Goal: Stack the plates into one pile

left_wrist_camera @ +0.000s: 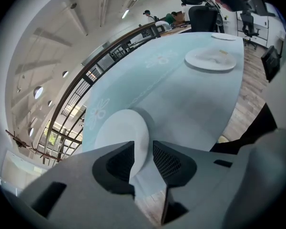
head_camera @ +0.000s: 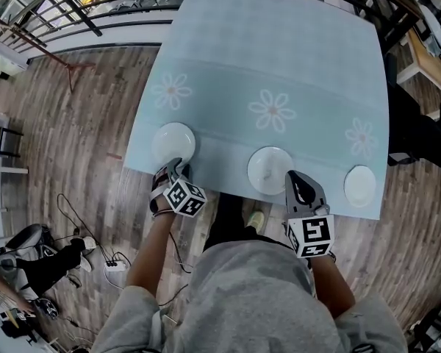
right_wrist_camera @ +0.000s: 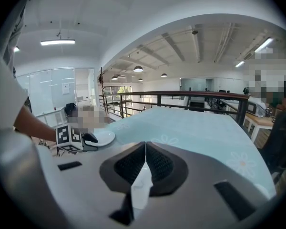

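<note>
Three white plates lie apart along the near edge of a pale blue daisy tablecloth (head_camera: pixel 279 65): the left plate (head_camera: pixel 173 143), the middle plate (head_camera: pixel 269 169) and the right plate (head_camera: pixel 360 185). My left gripper (head_camera: pixel 178 165) sits at the left plate's near rim. In the left gripper view its jaws (left_wrist_camera: pixel 143 157) stand open with the rim of that plate (left_wrist_camera: pixel 124 132) between them, and cloth shows beside the rim. My right gripper (head_camera: pixel 290 176) rests at the middle plate's near right edge, shut (right_wrist_camera: pixel 144 159). A white sliver of that plate (right_wrist_camera: pixel 141 189) shows in the slit below the pads.
The table's near edge (head_camera: pixel 228 193) runs just under both grippers, with my legs and the wood floor (head_camera: pixel 81 138) below. A black railing (head_camera: pixel 66 6) stands beyond the far left corner. Cables and a power strip (head_camera: pixel 115 265) lie on the floor at left, and a desk (head_camera: pixel 426 57) at right.
</note>
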{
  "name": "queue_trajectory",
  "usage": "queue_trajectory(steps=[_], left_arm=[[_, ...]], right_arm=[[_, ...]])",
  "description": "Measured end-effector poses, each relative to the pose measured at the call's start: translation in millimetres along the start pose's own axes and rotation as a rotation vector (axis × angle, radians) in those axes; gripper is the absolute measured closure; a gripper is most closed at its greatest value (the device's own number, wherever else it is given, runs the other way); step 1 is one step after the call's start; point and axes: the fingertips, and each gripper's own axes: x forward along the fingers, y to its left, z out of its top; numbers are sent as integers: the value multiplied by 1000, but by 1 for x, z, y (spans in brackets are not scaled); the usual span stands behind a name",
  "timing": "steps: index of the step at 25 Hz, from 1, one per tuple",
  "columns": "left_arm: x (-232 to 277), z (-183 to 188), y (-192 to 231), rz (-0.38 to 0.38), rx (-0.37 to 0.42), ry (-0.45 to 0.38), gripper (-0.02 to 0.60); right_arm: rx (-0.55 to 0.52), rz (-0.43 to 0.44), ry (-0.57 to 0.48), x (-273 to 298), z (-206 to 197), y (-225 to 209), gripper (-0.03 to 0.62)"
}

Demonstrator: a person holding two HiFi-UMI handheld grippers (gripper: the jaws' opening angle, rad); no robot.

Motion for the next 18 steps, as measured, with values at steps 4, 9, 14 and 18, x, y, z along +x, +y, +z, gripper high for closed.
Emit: queue_trajectory(steps=[4, 9, 14, 18], left_arm=[[0, -1, 1, 5, 20, 17, 454], [1, 2, 2, 24, 56, 23, 454], [3, 2, 2, 30, 93, 39, 457], [3, 5, -2, 33, 128, 15, 510]], right_arm=[[4, 6, 7, 0, -3, 0, 568], [5, 5, 6, 0, -5, -1, 568], [6, 0, 3, -1, -3, -2, 568], [3, -5, 7, -1, -5, -1, 568]])
